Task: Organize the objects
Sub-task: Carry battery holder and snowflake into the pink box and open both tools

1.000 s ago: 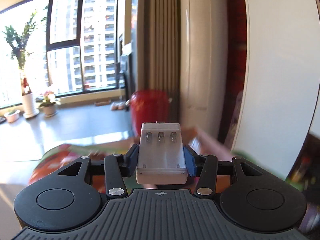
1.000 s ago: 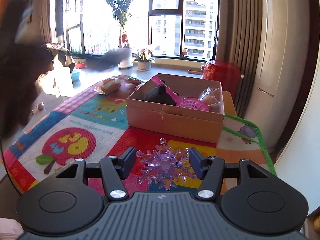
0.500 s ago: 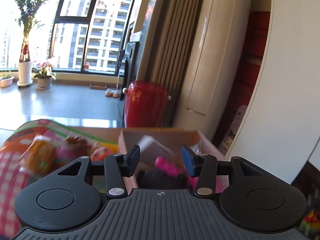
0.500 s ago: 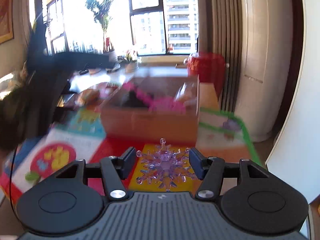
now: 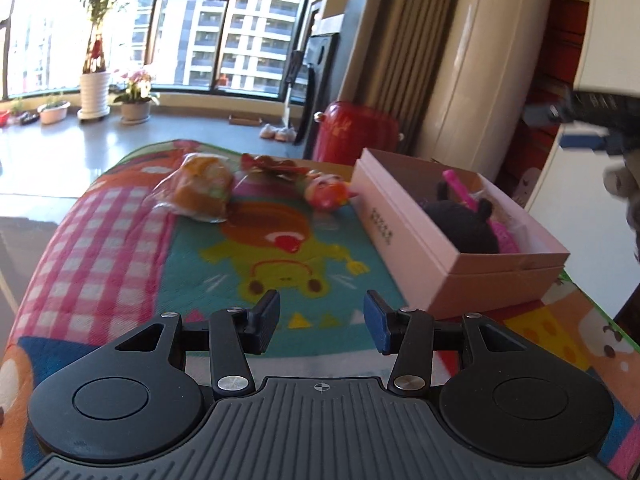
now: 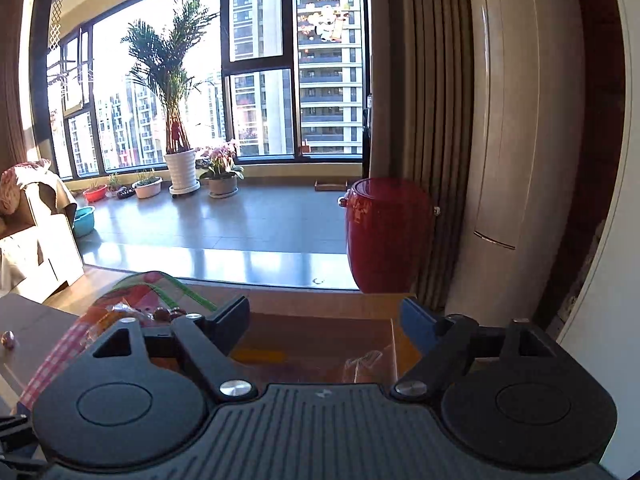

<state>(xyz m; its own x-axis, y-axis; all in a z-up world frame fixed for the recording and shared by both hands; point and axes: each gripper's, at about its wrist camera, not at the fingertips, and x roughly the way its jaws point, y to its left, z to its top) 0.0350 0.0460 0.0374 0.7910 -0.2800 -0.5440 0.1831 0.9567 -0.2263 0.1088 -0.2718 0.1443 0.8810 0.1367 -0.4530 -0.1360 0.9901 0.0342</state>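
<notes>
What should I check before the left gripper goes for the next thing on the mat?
1. Left gripper open and holding nothing: ok.
2. Right gripper open and holding nothing: ok.
3. Loose items left on the mat, namely the bagged bun and round toy: ok.
4. Mat between the left fingers and the bun free of obstacles: ok.
5. Room left in the pink box: cannot tell, its far end is hidden.
</notes>
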